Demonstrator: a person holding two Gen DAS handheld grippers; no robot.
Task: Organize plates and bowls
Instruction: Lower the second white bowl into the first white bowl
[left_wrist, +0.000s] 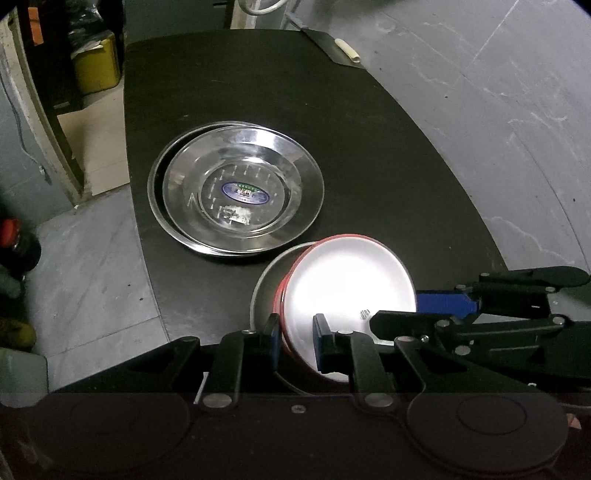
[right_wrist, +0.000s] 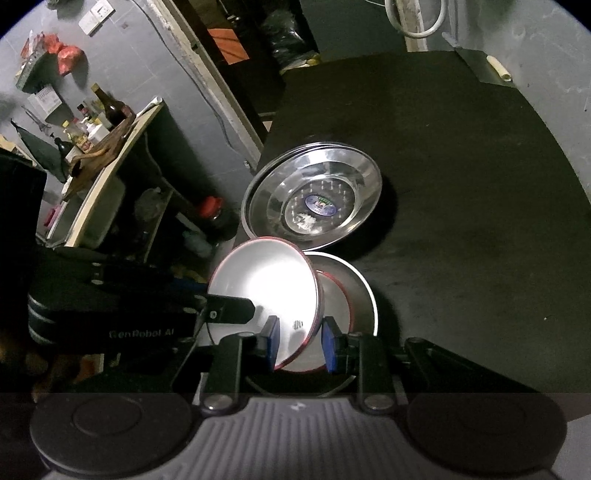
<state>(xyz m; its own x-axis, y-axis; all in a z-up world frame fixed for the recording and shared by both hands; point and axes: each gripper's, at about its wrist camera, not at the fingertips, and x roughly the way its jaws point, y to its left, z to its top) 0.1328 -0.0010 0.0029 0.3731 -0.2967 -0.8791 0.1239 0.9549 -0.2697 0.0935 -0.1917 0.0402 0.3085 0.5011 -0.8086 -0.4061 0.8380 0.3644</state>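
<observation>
A white bowl with a red outside (left_wrist: 347, 288) (right_wrist: 266, 280) hangs tilted over the near part of the black table (left_wrist: 369, 129). My left gripper (left_wrist: 295, 343) is shut on its near-left rim. My right gripper (right_wrist: 302, 345) is shut on the same bowl's rim, one pad inside and one outside. Under the bowl sits a steel bowl (right_wrist: 364, 291) with another red-rimmed bowl (right_wrist: 338, 291) in it; its steel rim (left_wrist: 260, 284) also shows in the left wrist view. Beyond lies a stack of steel plates (left_wrist: 236, 192) (right_wrist: 314, 195).
A cleaver with a pale handle (left_wrist: 343, 51) lies at the table's far corner. The table's left edge drops to a grey floor, where a red-capped jar (right_wrist: 212, 210) stands. A shelf with bottles (right_wrist: 96, 122) is further left, and a yellow container (left_wrist: 98, 66) is behind.
</observation>
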